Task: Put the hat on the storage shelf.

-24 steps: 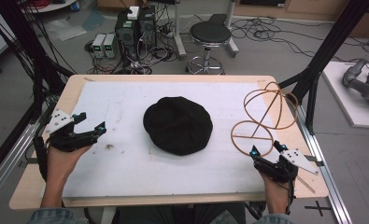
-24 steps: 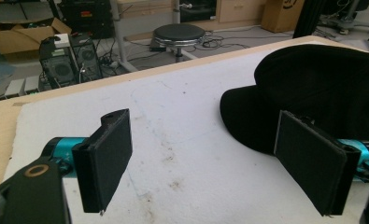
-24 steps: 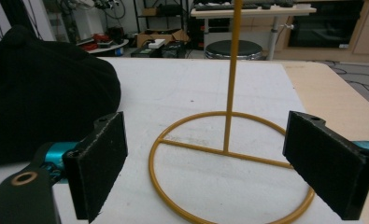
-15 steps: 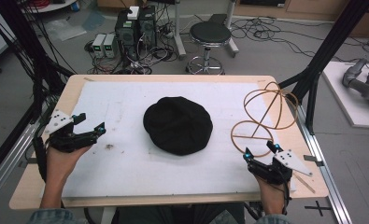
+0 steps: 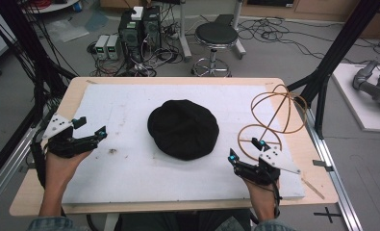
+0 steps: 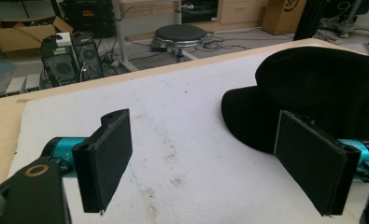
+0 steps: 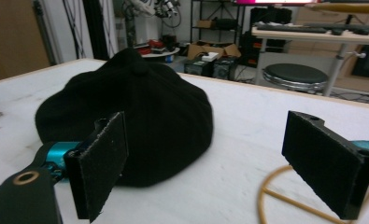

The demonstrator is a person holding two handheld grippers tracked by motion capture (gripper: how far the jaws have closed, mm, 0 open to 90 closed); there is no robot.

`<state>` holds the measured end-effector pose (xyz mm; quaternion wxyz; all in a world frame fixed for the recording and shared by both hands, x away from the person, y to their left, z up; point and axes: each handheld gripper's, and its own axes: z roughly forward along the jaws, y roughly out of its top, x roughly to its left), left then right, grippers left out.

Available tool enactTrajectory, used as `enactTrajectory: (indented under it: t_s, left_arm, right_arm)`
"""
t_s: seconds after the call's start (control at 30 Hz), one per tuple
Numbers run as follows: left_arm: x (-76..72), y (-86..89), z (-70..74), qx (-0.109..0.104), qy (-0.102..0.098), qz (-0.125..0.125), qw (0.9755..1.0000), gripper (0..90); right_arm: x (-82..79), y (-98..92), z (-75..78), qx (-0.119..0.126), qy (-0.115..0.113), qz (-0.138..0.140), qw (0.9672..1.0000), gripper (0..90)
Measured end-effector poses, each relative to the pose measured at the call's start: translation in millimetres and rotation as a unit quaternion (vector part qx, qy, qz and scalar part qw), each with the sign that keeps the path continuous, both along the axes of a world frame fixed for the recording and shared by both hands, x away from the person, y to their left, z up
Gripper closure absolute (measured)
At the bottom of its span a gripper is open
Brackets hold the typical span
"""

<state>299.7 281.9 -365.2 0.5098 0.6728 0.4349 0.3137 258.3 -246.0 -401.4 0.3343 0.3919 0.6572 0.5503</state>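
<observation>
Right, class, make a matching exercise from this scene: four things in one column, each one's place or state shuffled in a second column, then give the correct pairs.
Things:
1. round black fabric hat
2. tan bent-wire stand
3. left gripper
4. round black-seated stool

Places or states:
A. on the floor beyond the table
B. middle of the white board
C. jaws open, left of the hat
D. at the table's right edge

Pairs: 1-B, 2-D, 3-C, 4-A

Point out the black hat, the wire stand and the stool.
black hat (image 5: pixel 183 127), high view, middle of its crown.
wire stand (image 5: pixel 274 113), high view, crossing of its loops.
stool (image 5: pixel 216 33), high view, seat top.
</observation>
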Motion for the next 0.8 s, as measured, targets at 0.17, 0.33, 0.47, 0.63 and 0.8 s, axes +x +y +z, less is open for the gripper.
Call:
enactTrajectory:
  t_s: [0.17,0.33,0.47,0.63,0.8]
  left_arm:
    - [-0.1,0.2,0.9,-0.001,-0.001,-0.001,1.0000,19.7]
    - [0.5,0.9,0.7,-0.006,0.000,-0.005,1.0000,19.7]
    - [0.6,0.8,0.7,-0.006,0.001,-0.006,1.0000,19.7]
    - [0.7,1.8,0.4,-0.004,0.002,-0.004,1.0000,19.7]
    - [1.0,3.0,0.5,-0.005,0.002,-0.002,1.0000,19.7]
  right_arm:
    - [18.7,24.0,9.7,-0.010,-0.005,0.020,0.9997,14.3]
    - [33.7,42.2,11.9,0.001,0.000,0.038,0.9993,14.2]
    - [43.1,58.0,9.2,-0.006,0.002,0.049,0.9988,14.2]
    - [62.4,67.1,6.4,-0.011,0.014,0.049,0.9986,14.2]
    - [77.7,75.9,3.9,-0.005,0.028,0.055,0.9981,14.2]
